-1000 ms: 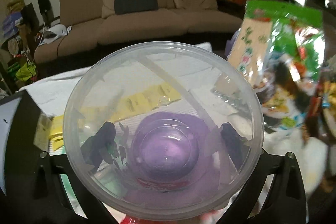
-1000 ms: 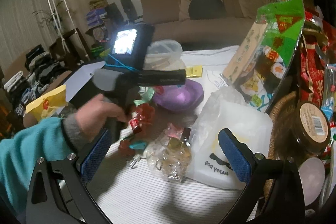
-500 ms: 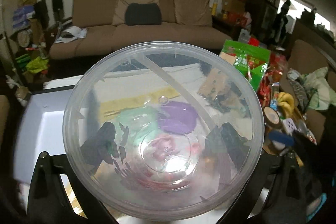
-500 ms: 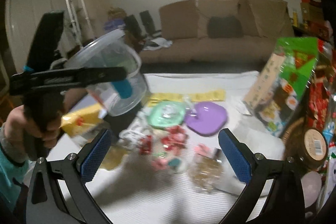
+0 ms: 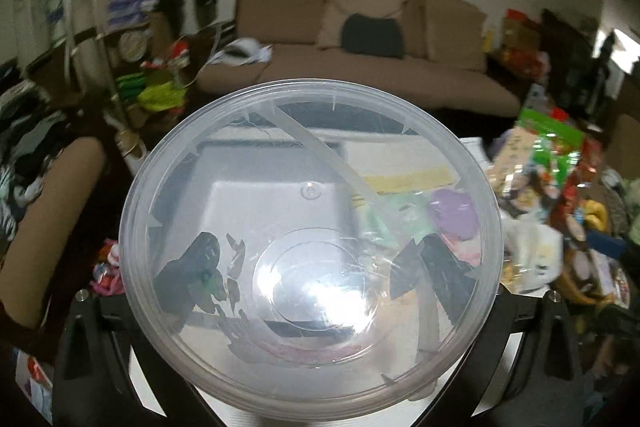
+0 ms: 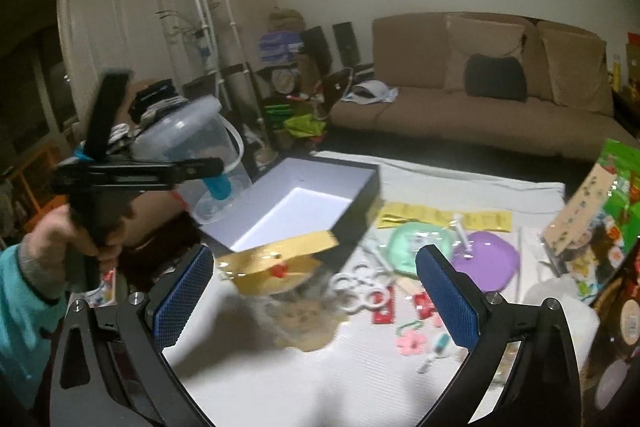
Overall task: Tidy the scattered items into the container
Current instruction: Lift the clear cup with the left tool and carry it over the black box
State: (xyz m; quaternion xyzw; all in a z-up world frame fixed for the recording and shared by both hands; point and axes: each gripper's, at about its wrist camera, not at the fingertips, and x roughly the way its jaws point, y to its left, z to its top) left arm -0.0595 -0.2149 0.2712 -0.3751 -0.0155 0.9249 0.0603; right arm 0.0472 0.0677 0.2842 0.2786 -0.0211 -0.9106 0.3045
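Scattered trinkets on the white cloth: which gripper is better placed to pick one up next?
Probably the right gripper. It is open and empty, with the pink flower clip and the white rings lying just beyond its fingers. The left gripper is shut on the clear tub, held up off the cloth.

No text, label, brand or number could be read in either view. The green snack packet (image 6: 612, 203) at the table's right edge carried printed characters on its beige panel, too blurred to make out (the same packet (image 5: 548, 151) was equally smeared in the left wrist view). The round label on the brown jar (image 6: 630, 319) showed only faint lines. The yellow sachet strip (image 6: 444, 217) bore small dark marks, unreadable.
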